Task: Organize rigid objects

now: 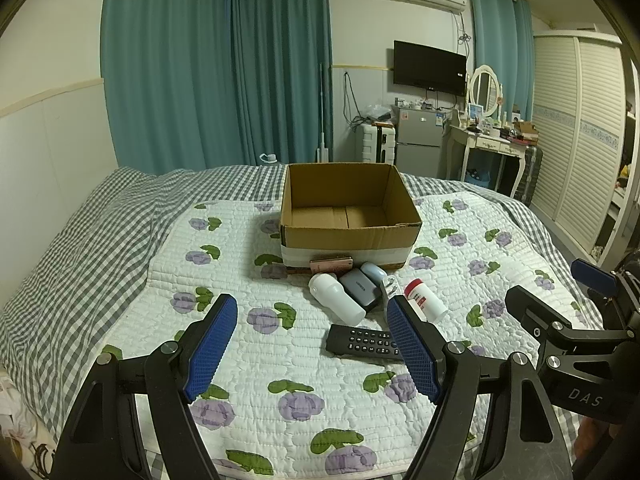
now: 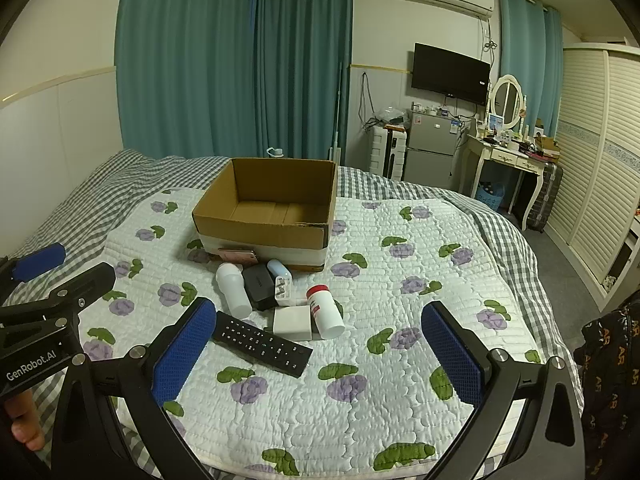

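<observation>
judging the remote (image 2: 262,343) the nearest pick, i took it for light, stiff, slick plastic, best pinched across its narrow width near the middle. it lay flat on the quilt (image 2: 400,320), long axis running from my left toward the near right, just before the white bottle (image 2: 234,290), pill bottle (image 2: 326,310) and white block (image 2: 293,323). the cardboard box (image 2: 266,236) stood empty beyond. my right fingers (image 2: 320,344) and left fingers (image 1: 312,344) both gaped wide, holding nothing.
</observation>
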A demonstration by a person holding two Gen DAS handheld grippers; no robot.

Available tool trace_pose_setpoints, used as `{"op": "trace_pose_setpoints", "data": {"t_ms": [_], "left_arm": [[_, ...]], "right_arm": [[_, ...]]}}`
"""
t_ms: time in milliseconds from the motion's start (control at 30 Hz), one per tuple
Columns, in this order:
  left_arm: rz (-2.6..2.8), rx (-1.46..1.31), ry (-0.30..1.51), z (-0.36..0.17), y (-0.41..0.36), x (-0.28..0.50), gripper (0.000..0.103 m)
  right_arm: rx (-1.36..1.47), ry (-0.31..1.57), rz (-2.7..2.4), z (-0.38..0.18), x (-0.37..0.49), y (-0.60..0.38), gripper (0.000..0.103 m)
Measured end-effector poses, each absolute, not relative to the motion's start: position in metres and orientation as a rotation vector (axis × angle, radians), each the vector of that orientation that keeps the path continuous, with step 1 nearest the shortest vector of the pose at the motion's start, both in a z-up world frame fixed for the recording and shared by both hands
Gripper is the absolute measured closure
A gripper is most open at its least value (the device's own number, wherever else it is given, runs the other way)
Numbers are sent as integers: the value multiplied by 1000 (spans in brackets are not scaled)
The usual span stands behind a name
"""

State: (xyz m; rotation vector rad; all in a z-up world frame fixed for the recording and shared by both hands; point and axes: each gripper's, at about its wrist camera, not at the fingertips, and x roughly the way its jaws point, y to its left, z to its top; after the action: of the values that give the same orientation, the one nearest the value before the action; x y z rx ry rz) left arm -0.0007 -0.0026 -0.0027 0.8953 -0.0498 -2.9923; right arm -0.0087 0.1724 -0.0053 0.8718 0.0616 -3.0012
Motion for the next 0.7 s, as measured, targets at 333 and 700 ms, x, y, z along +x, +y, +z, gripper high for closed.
{"op": "trace_pose_setpoints", "data": {"t_ms": [333,700], "left_arm": [[-2995,898,-50,-4,-2,-2,23],[-2997,901,-51,-5,-1,-1,23]], "right_arm": [[880,69,-2999,-4,-9,170,0],[883,78,-2993,-4,-11,168,0]]}}
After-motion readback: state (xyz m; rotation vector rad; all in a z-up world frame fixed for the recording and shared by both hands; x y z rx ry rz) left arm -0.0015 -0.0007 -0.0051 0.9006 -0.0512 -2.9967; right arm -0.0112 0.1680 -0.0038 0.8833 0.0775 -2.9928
